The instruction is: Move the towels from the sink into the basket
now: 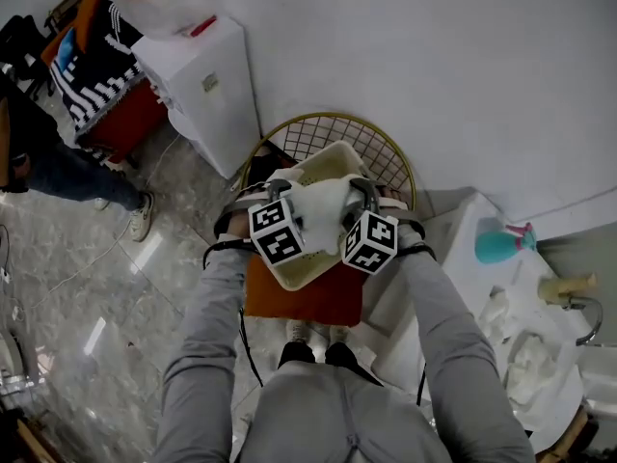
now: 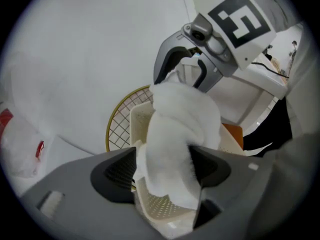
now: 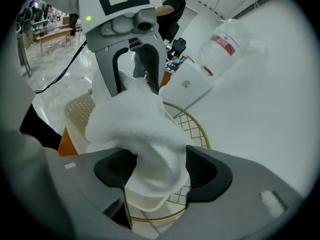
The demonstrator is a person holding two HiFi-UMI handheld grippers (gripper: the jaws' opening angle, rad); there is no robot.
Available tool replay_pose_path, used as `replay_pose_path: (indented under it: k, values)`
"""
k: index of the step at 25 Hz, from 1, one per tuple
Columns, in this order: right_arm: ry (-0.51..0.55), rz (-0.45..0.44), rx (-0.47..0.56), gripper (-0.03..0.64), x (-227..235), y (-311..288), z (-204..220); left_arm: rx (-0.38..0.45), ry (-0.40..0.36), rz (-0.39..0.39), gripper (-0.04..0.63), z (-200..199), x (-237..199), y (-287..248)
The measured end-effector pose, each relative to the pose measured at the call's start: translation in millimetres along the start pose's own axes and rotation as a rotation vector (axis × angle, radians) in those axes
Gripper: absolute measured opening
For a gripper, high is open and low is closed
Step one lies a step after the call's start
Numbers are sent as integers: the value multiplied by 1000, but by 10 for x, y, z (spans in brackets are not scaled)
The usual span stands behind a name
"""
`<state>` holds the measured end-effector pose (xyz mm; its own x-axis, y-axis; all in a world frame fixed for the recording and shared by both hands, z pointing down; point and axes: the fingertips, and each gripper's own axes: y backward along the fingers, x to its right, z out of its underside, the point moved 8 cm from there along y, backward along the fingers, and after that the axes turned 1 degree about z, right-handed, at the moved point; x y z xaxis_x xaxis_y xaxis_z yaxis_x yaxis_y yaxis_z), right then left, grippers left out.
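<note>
Towel [image 1: 323, 208] spans left-right between left gripper [image 2: 162, 169] and right gripper [image 3: 155, 169]. Both grippers apart, ends loose between pads. Basket [image 1: 294, 276] directly beneath, so likely straight drop.

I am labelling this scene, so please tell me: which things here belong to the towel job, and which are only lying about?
Job: white towel, cream perforated basket, sink, left gripper, right gripper.
Lying about: water dispenser, gold wire frame, teal container.

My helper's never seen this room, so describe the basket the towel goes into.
Against the white wall stands a round gold wire frame. Just in front, on an orange stool, sits the cream plastic basket: perforated solid walls, not open wire.
</note>
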<state>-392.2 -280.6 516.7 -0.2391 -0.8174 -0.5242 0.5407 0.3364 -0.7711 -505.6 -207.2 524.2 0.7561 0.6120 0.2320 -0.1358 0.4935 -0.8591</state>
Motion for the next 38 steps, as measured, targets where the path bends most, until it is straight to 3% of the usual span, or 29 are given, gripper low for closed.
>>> replay_pose_path:
  k: [6, 11, 22, 30, 38]
  values:
    - [-86, 35, 29, 287, 167, 83, 100, 6, 56, -21, 385, 120, -91, 82]
    - [-95, 60, 49, 285, 229, 192, 64, -8, 53, -53, 385, 157, -165, 209]
    - [-176, 162, 80, 285, 81, 697, 9, 35, -81, -70, 385, -124, 23, 436]
    - [-436, 382, 148, 285, -67, 1540, 286, 249, -94, -159, 385, -569, 268, 857]
    - [-758, 679, 279, 285, -241, 2601, 777, 481, 1, -266, 385, -916, 584, 1292]
